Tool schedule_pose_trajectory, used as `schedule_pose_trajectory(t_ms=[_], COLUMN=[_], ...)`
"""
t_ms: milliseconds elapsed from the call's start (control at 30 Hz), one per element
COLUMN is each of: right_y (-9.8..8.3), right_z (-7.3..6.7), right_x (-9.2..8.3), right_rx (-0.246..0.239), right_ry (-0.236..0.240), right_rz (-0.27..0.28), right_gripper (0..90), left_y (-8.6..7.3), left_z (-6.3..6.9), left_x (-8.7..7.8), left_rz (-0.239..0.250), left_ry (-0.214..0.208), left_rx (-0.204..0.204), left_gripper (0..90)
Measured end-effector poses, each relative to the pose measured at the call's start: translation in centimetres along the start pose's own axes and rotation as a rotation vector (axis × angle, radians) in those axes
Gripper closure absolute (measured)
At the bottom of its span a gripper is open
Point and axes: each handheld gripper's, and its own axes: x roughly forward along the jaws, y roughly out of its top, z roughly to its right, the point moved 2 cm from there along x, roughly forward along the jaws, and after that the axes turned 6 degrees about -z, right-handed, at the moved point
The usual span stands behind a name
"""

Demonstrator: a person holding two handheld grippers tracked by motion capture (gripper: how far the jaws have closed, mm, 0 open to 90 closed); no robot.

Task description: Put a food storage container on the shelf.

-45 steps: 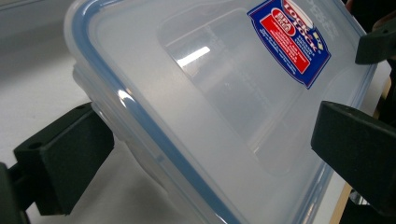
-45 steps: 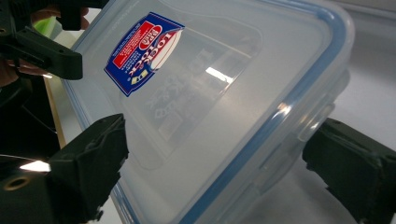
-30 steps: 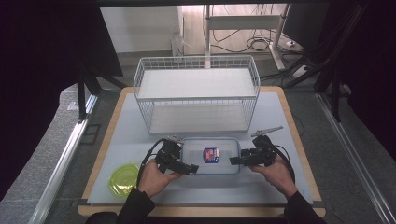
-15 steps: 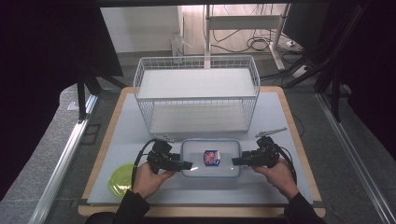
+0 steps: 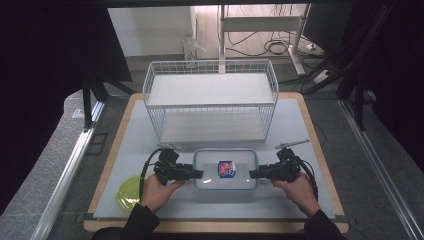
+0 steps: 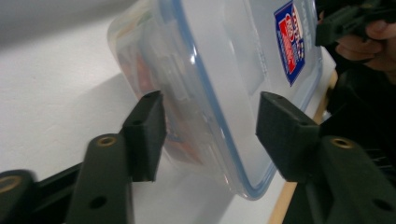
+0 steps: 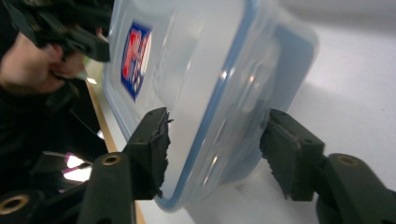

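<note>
Left gripper [image 5: 199, 174] sits at the left short end of the clear plastic container [image 5: 226, 170], jaws level and pointing right; its jaws have just been closing, and in the left gripper view the container's end [image 6: 219, 93] lies between the two black pads [image 6: 145, 133], one pad close against the side wall by the clip, the other over the lid with a sliver of gap, so I can't tell if it's truly clamped yet. Right gripper [image 5: 252, 174] mirrors it at the right short end, jaws pointing left and also just closing; in the right gripper view the container's end [image 7: 219, 98] fills the space between the pads [image 7: 154, 149], lid-side pad about touching the blue-rimmed lid, the other near the base, firm grip not readable either. Each gripper is in a hand, left hand [image 5: 159, 190] and right hand [image 5: 299, 189], forearms coming from the near edge. The container rests flat on the grey mat [image 5: 300, 125], near the front, centred, lid on with a blue seal and a red-blue label [image 5: 226, 168] on top. Behind it, apart, stands a white wire basket shelf [image 5: 210, 100]. A yellow-green lid [image 5: 128, 192] lies on the mat at the front left, just beside the left hand. The mat lies on a wooden-edged table [image 5: 122, 125].
</note>
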Motion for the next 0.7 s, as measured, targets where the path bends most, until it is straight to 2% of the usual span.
schedule_pose_trajectory(t_ms=[267,333,433,500,600,700], right_y=[0.1,0.1,0.0,0.0,0.0,-0.1], right_z=[0.4,0.3,0.0,-0.3,-0.5,-0.8], right_x=[0.1,0.2,0.2,-0.1,-0.2,-0.2], right_rx=[0.008,0.026,0.041,0.046,0.051,0.063], right_ry=[0.022,0.024,0.005,-0.016,-0.031,-0.043], right_rz=[0.004,0.006,0.014,0.049,0.059,0.074], right_gripper=[40.4,40.2,41.2,47.1,47.4,47.6], left_y=[-0.1,-0.2,-0.2,-0.2,-0.1,-0.1], left_z=[0.1,0.1,0.2,0.2,0.4,0.5], left_x=[0.0,0.0,0.0,0.0,0.0,-0.1], left_rz=[0.0,0.012,0.016,0.02,0.014,0.029], left_ry=[0.002,-0.003,0.0,0.001,0.011,0.013], left_rx=[0.013,0.0,-0.01,-0.016,-0.021,-0.038], left_gripper=[45.2,45.5,45.5,45.8,46.4,47.9])
